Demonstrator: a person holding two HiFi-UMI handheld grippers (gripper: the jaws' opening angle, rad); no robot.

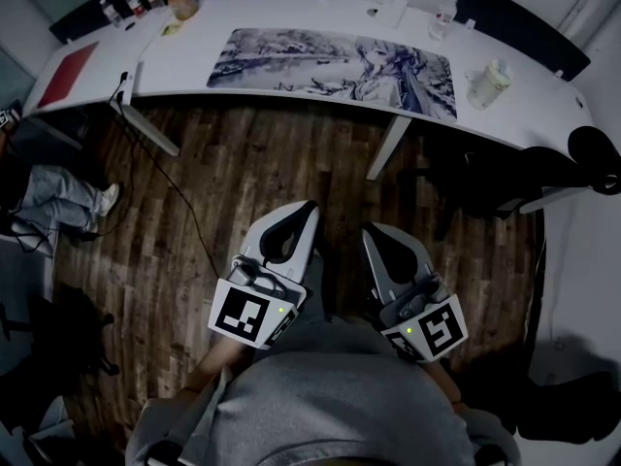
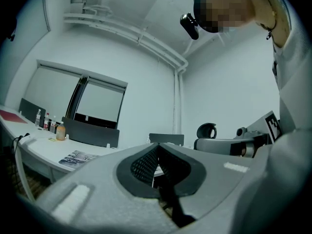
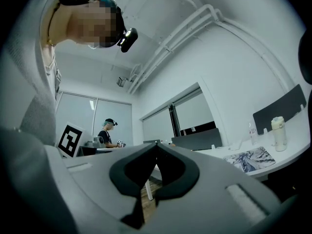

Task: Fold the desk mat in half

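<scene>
Desk mat flat on white table, bottle near, red sheet well apart

OCCLUDED AND UNRESOLVED ITEMS

The hands holding the left gripper and right gripper are hidden beneath the gripper bodies.

Far left of the left gripper, a seated person is cut off by the frame edge; only legs and a shoe show.

Ahead and left of it, the bottles are too small to identify.

Far right of the right gripper, a black chair runs off the frame.

In the left gripper view, that gripper's housing covers the near end of the desk mat. Its print cannot be resolved.
</scene>
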